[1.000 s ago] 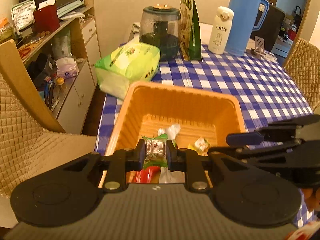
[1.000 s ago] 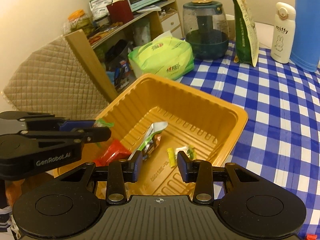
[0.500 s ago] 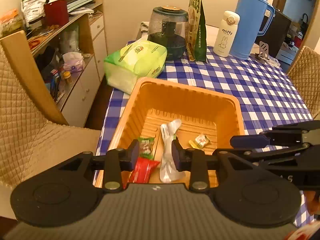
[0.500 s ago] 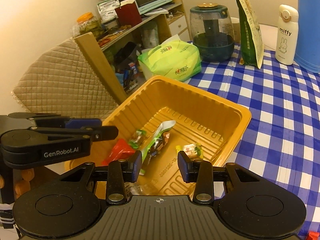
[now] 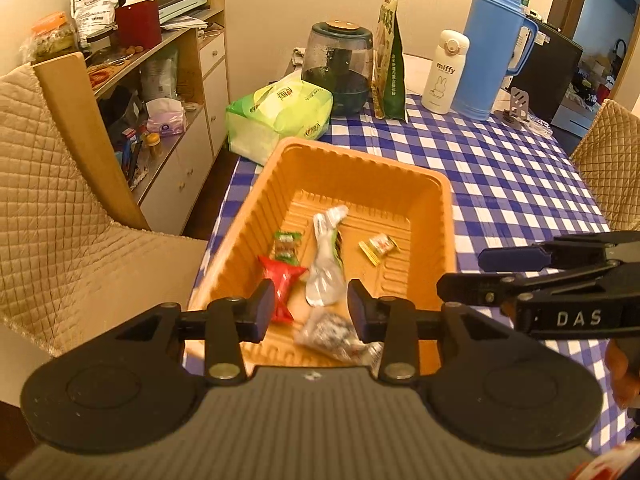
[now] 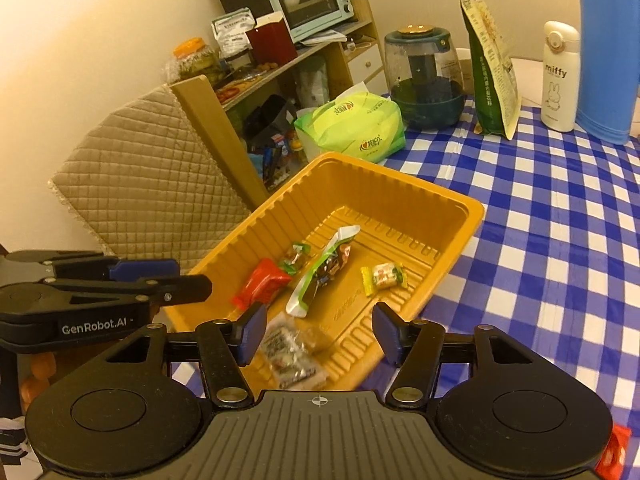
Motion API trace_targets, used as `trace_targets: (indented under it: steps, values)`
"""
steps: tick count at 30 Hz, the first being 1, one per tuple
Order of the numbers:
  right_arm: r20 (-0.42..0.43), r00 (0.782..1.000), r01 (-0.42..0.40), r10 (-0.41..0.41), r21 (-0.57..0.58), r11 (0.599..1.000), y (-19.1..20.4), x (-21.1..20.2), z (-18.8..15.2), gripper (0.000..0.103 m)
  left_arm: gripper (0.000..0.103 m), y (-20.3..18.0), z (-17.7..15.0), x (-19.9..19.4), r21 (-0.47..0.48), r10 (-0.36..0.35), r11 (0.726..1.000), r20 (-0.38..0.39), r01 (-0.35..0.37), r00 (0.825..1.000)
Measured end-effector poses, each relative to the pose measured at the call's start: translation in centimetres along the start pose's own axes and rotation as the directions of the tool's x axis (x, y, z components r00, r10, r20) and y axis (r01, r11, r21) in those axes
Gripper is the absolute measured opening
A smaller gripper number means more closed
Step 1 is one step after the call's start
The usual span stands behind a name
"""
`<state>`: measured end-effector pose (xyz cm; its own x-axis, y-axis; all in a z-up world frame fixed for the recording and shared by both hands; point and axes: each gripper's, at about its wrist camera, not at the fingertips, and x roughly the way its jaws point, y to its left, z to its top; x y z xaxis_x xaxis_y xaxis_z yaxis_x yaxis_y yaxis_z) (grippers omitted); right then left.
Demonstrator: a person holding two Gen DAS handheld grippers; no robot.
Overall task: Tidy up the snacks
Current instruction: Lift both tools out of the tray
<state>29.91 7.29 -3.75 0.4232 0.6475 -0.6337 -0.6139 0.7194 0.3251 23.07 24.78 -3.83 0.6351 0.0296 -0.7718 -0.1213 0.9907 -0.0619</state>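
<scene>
The orange tray (image 5: 438, 216) sits at the near-left corner of the counter (image 5: 520, 184), which wears a blue-and-white checked cloth. Just beyond the tray's far-left corner lies a soft green tissue pack (image 5: 280, 116), touching or nearly touching the rim. Farther past the tray stand a dark glass jar (image 5: 340, 64), a tall green pouch (image 5: 390, 64), a white bottle (image 5: 444, 72) printed "miffy" and a blue thermos jug (image 5: 496, 40). Left of the tray, off the counter, is a quilted beige chair (image 5: 52, 200), and behind it a wooden shelf unit (image 5: 188, 92) carrying a pale toaster oven (image 6: 308, 0).

The tray is ribbed plastic with rounded corners, and it holds 5 snacks: a red wrapper (image 5: 282, 280) by the left wall, a small green-ended candy (image 5: 286, 246) just beyond it, a long silver-and-green packet (image 5: 326, 256) down the middle, a yellow candy (image 5: 380, 246) toward the right wall, and a clear crinkled bag (image 6: 292, 350) at the near wall.

The left tool (image 5: 311, 308) hovers over the tray's near edge; its jaws have just been opening and stand apart, gripping nothing. The right tool (image 6: 318, 334) hangs beside it over the clear bag; its jaws have also just been opening and are spread wide, off the bag.
</scene>
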Motion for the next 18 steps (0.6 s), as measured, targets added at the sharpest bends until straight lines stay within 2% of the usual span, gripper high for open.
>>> trace_targets:
  steps: [9, 18]
  values:
    - [0.022, 1.0, -0.02, 0.02, -0.001, 1.0, 0.0, -5.0, -3.3, 0.066, 0.041, -2.8, -3.5, -3.8, -0.021, 0.021, 1.0, 0.0, -0.021, 1.0]
    - [0.007, 1.0, -0.022, 0.022, 0.004, 1.0, -0.7, -9.6, -7.9, 0.067, 0.045, -6.2, -7.2, -7.0, -0.037, 0.03, 0.999, -0.008, -0.03, 1.0]
